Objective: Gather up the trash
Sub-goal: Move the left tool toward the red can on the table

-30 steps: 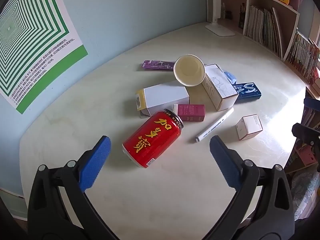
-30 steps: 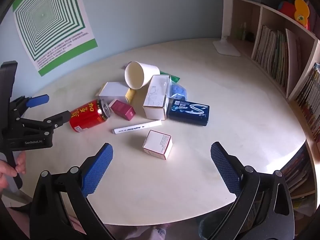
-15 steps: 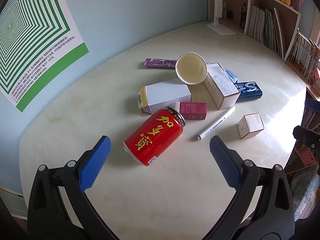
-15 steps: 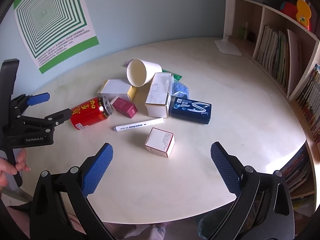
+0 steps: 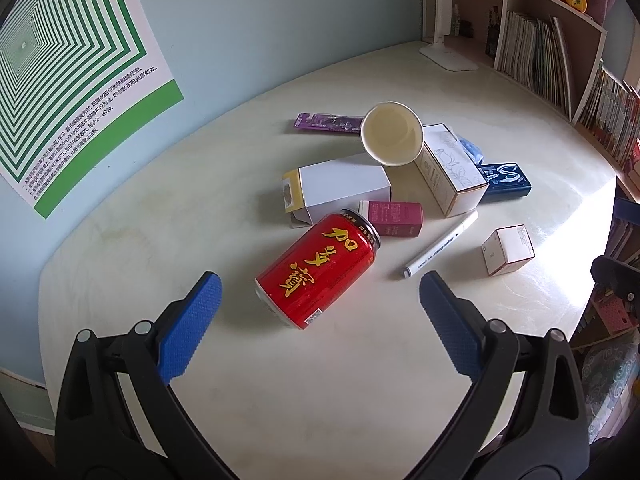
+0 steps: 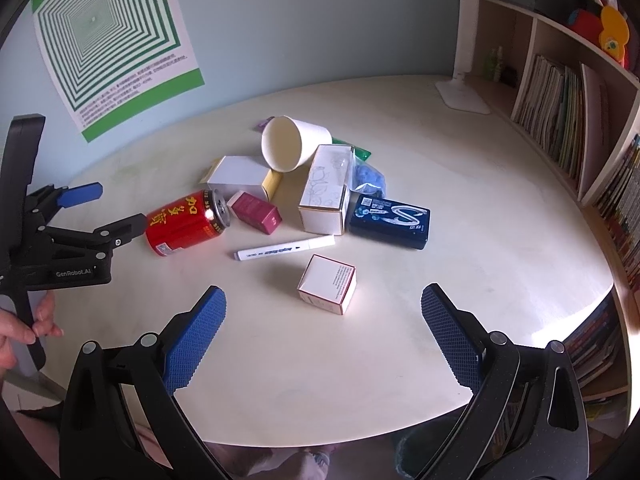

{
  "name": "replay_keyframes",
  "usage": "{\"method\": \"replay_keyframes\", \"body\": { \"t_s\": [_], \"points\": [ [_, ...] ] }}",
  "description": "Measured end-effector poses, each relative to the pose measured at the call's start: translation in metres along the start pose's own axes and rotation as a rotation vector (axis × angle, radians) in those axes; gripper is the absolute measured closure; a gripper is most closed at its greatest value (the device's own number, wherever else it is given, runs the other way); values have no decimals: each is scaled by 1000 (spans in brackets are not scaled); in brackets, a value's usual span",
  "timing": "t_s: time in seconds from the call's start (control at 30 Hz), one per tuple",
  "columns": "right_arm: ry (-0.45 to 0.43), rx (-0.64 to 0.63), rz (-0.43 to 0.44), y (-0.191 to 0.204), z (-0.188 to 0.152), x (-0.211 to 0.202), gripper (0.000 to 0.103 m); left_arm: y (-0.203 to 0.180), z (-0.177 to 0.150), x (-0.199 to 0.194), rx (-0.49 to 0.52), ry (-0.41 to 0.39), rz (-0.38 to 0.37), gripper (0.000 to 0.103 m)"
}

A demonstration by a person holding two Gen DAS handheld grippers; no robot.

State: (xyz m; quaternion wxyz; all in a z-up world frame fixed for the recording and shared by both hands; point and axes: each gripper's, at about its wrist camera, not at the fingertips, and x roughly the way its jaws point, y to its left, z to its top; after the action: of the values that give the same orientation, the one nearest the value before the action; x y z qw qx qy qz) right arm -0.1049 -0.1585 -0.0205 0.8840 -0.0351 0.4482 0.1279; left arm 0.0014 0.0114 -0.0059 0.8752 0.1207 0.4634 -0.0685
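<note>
Boxes [image 5: 340, 190]: five; one can [image 5: 318, 268]

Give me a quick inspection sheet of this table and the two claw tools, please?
Surface: round cream table, dry.
Job's things: red can on its side; paper cup tipped on boxes; white marker; small box; dark blue pack.
Clutter: blue crumpled wrapper, purple packet.
Grippers: left gripper open, straddling the can's base; right gripper open, empty.
Cables: nothing seen.
Surroundings: bookshelf, white lamp, green poster.
</note>
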Motion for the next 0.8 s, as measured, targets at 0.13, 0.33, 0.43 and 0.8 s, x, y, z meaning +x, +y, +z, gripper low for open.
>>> {"method": "replay_keyframes", "body": {
  "t_s": [0.13,0.33,0.43,0.8],
  "points": [
    [1,0,4,1,0,1,6,0,0,1,1,4,4,6],
    [2,-4,7,2,1,1,6,3,0,3,-11,10,-5,6],
    [6,2,11,1,1,2,6,4,1,4,-10,10,-5,6],
    [17,-1,21,2,0,6,6,9,1,8,-25,25,-4,6]
  ]
}}
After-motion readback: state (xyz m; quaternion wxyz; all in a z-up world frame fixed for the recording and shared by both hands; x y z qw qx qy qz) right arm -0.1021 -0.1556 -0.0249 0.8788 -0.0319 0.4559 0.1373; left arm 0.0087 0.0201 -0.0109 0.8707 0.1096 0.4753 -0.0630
